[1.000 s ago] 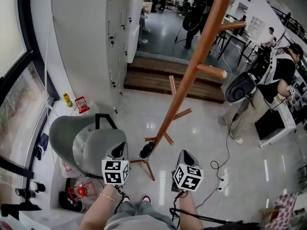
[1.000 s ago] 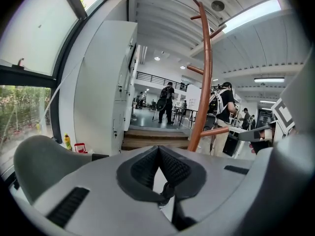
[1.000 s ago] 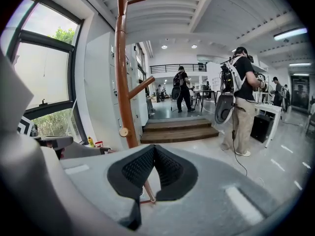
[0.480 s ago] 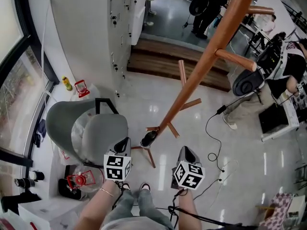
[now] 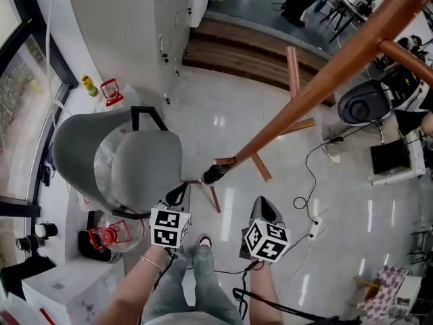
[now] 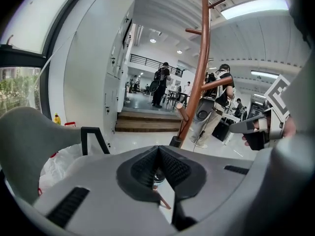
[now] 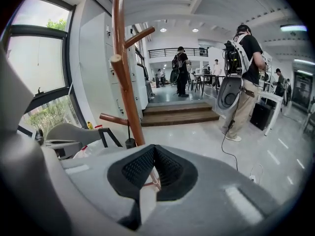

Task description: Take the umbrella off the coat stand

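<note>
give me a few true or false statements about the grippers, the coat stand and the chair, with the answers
1. The left gripper has its jaws shut with nothing between them. True.
2. The grey chair is on the right gripper's side of the person. False: it is on the left gripper's side, beyond that gripper.
3. The coat stand is a wooden pole with pegs sticking out of it. True.
4. The right gripper is clamped on the coat stand's pole. False: its jaws are together on nothing, and the pole stands apart from it.
5. A yellow bottle stands next to a red lantern. True.
</note>
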Tool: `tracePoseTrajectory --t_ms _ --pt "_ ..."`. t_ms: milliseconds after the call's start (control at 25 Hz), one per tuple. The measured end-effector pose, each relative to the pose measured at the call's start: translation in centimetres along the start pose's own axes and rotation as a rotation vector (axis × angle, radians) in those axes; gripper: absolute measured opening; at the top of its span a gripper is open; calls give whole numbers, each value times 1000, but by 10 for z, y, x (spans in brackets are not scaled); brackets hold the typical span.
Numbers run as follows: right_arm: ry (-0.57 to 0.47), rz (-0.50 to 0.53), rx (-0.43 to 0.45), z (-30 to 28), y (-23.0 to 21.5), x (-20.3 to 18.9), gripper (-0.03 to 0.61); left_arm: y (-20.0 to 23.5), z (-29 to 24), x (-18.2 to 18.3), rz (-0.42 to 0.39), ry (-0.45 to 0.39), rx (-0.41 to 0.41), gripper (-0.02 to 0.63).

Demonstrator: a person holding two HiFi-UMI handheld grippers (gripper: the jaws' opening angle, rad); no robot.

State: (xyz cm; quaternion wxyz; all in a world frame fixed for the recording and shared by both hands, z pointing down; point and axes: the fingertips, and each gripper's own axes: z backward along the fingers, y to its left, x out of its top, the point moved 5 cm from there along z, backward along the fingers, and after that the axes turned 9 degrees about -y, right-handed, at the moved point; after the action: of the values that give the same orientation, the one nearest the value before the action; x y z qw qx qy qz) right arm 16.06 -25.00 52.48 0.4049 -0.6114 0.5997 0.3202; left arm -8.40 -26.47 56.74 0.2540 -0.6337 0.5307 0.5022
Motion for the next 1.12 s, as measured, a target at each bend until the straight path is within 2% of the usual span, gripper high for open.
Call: tracePoseTrajectory --t_ms 280,560,1000,1040,1080,1120 --pt "24 -11 -15 -9 3 -20 5 5 -11 -19 7 15 -14 5" --pt "33 -25 -30 -8 2 -28 5 2 -16 -21 -25 -5 -43 5" --pt "44 -49 -81 1 -10 -40 5 -1 -30 -26 -55 13 -119 8" --pt "46 -50 -85 1 -12 -41 5 -2 -32 -27 -60 16 -132 25" --pt "48 -52 -89 2 -13 -42 5 -4 -34 -27 -63 19 -147 88" --pt "49 -53 -92 3 -15 -42 5 -6 -36 -27 -67 23 -159 123"
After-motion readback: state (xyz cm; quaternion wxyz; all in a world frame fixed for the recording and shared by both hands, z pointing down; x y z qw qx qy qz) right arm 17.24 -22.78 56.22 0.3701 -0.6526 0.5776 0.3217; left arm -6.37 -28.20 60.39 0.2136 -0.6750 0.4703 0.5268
